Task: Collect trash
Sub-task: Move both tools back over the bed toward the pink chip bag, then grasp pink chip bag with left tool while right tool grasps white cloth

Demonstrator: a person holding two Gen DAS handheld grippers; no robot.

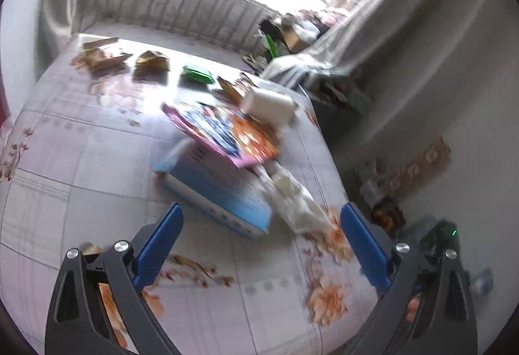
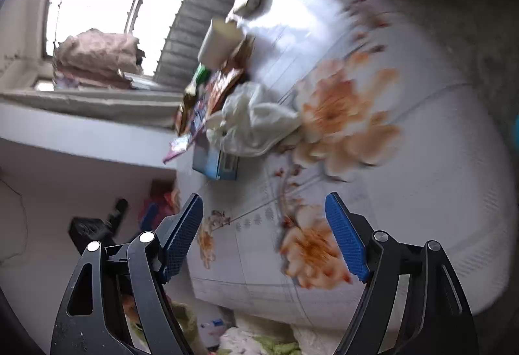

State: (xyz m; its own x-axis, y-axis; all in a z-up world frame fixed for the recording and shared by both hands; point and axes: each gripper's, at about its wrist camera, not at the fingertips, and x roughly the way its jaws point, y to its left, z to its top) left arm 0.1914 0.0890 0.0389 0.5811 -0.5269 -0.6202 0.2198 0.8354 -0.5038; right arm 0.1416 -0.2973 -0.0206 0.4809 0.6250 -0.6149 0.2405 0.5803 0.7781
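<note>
Trash lies on a table under a floral cloth [image 1: 81,166]. In the left wrist view a blue box [image 1: 220,192] lies under a pink and orange wrapper [image 1: 223,131], with a crumpled white bag [image 1: 295,196] to its right and a white block [image 1: 269,103] behind. A green packet [image 1: 197,74] and brown wrappers [image 1: 152,63] lie farther back. My left gripper [image 1: 261,218] is open and empty, just short of the box. My right gripper [image 2: 264,209] is open and empty above the cloth [image 2: 421,192], short of the blue box [image 2: 215,162] and white bag [image 2: 256,121].
A radiator [image 1: 181,11] and bright window run behind the table. A grey draped ledge [image 1: 405,17] with clutter stands to the right, and litter lies on the floor [image 1: 389,212] beside the table. In the right wrist view folded cloths [image 2: 97,59] sit on a sill.
</note>
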